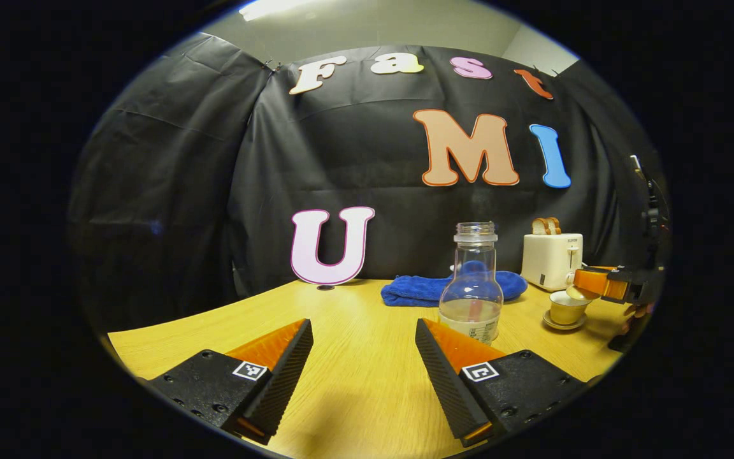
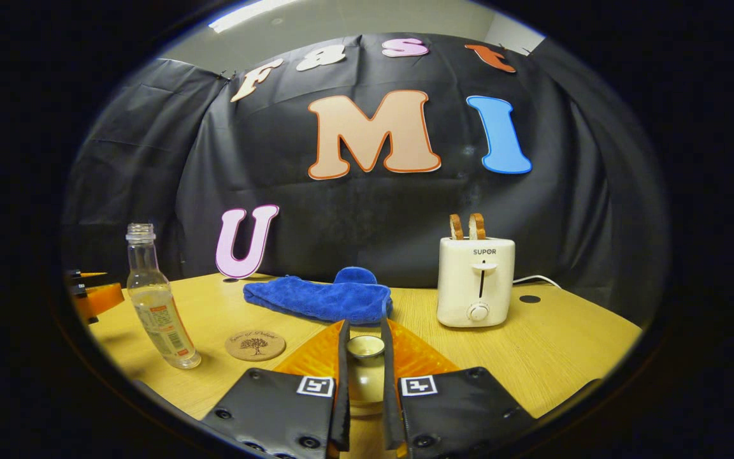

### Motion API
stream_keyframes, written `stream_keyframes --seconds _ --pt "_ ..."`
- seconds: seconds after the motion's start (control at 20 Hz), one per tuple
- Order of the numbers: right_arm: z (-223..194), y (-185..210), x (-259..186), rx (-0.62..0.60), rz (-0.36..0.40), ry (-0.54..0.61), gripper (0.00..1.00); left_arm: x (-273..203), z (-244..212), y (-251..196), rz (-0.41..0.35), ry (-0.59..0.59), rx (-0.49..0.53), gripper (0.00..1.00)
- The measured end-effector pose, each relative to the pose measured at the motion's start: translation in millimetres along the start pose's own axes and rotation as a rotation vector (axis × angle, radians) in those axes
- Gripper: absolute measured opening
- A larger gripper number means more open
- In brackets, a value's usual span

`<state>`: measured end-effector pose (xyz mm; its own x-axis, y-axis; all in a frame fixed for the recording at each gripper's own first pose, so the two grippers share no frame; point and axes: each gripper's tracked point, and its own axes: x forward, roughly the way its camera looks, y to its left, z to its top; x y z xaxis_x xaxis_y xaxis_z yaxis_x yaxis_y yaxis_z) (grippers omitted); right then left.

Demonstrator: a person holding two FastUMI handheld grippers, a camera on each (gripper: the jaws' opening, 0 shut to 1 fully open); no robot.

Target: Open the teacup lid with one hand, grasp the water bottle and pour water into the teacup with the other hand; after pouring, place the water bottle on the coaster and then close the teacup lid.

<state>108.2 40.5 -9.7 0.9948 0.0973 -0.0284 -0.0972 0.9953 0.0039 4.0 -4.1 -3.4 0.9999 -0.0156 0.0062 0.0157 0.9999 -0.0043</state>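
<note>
A clear, uncapped water bottle [image 1: 471, 287] with a little water stands on the wooden table [image 1: 354, 395], just ahead and right of my open left gripper [image 1: 362, 325], which holds nothing. Farther right, a cream teacup [image 1: 566, 310] sits on its saucer. My right gripper [image 1: 591, 287] holds the teacup lid [image 1: 578, 292] tilted just above the cup. In the right gripper view, my right gripper [image 2: 364, 326] is shut on the lid's knob [image 2: 365, 346]. The bottle [image 2: 158, 306] stands at the left, next to a round cork coaster [image 2: 255, 345].
A blue towel [image 2: 325, 296] lies folded at the back of the table, with a white toaster [image 2: 476, 280] holding two bread slices to its right. The left gripper [image 2: 96, 296] shows at the far left edge beside the bottle.
</note>
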Motion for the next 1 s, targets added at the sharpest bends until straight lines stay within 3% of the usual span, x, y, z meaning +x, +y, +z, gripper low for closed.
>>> stream_keyframes --seconds 0.5,0.75,1.0 --pt "6 -22 -61 0.000 -0.068 -0.021 0.24 -1 1 -12 -0.058 -0.002 -0.002 0.94" --pt "7 -39 -84 -0.002 -0.125 -0.025 0.24 -3 2 -39 -0.194 -0.006 -0.007 0.94" --pt "8 -44 -99 -0.002 -0.131 -0.025 0.24 -7 1 -65 -0.338 -0.007 -0.009 0.94"
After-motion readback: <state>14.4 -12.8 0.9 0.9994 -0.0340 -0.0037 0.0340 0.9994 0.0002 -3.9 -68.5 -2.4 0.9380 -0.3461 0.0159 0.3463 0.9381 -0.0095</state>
